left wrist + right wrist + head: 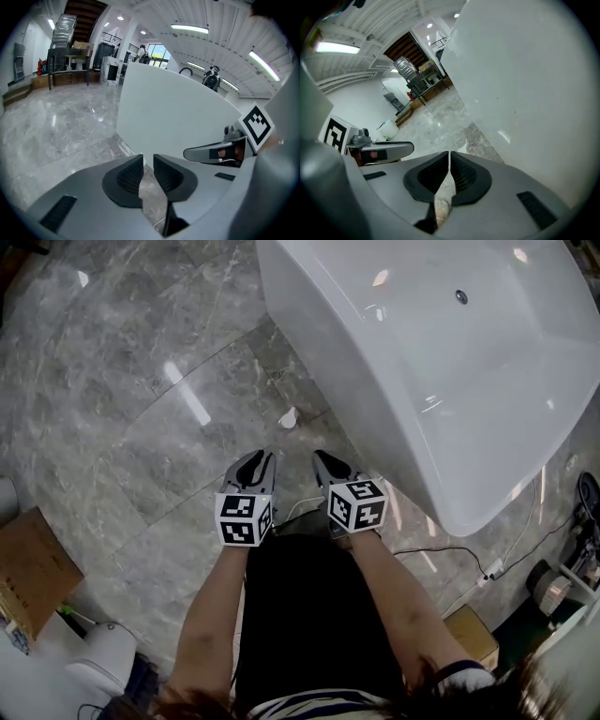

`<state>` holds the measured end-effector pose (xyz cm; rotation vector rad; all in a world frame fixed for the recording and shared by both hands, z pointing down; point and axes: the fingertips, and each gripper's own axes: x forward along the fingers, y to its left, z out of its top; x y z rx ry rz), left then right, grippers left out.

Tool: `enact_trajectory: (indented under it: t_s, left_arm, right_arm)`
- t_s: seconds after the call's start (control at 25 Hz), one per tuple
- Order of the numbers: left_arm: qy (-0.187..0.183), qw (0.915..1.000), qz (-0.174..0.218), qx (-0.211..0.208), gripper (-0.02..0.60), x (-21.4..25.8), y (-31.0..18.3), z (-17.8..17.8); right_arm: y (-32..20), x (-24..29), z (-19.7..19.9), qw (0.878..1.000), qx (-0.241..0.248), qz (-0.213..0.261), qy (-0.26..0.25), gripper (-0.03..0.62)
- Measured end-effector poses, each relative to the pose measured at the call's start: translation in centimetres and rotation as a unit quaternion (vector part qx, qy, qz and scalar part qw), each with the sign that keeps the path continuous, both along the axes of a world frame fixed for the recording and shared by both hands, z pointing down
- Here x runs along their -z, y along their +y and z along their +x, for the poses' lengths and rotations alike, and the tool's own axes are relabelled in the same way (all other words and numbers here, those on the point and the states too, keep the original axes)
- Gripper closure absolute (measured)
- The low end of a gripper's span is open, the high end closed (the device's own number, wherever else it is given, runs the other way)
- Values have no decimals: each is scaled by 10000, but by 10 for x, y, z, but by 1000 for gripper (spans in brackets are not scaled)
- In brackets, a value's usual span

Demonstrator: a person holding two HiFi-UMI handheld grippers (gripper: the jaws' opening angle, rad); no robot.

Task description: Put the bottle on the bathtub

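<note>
The white bathtub (441, 362) fills the upper right of the head view, and its smooth outer wall (173, 112) (534, 84) stands close ahead in both gripper views. A small white object, likely the bottle (289, 417), lies on the grey marble floor beside the tub's corner, just beyond both grippers. My left gripper (256, 463) (148, 165) hangs above the floor with a narrow gap between its jaws and nothing in it. Close to its right, my right gripper (325, 463) (449, 159) has its jaws together and holds nothing.
A cardboard box (33, 568) and a white fixture (98, 662) stand at the lower left. A cable and a power strip (491, 568) lie on the floor under the tub's near end, next to another box (473, 634). Far off stand a white bucket (387, 129) and a dark table (70, 63).
</note>
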<state>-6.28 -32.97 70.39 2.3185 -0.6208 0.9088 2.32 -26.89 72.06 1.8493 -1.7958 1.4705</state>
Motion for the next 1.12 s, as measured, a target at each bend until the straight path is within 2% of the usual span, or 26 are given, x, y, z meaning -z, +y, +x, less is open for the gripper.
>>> enact_trajectory:
  t_s: [0.16, 0.4, 0.72, 1.12]
  left_arm:
    - [-72, 9999, -86, 66, 521, 27, 3, -4]
    - [-231, 9987, -142, 434, 532, 62, 1, -20]
    - [-319, 9973, -289, 587, 535, 96, 9, -32]
    - [-92, 9983, -249, 523, 535, 131, 8, -5]
  right_arm:
    - [2, 25, 1, 9999, -99, -2, 30, 560]
    - [5, 58, 1, 9995, -298, 13, 130, 563]
    - [12, 98, 9, 9975, -623, 35, 336, 568]
    - [7, 133, 22, 9954, -833, 178, 446, 568]
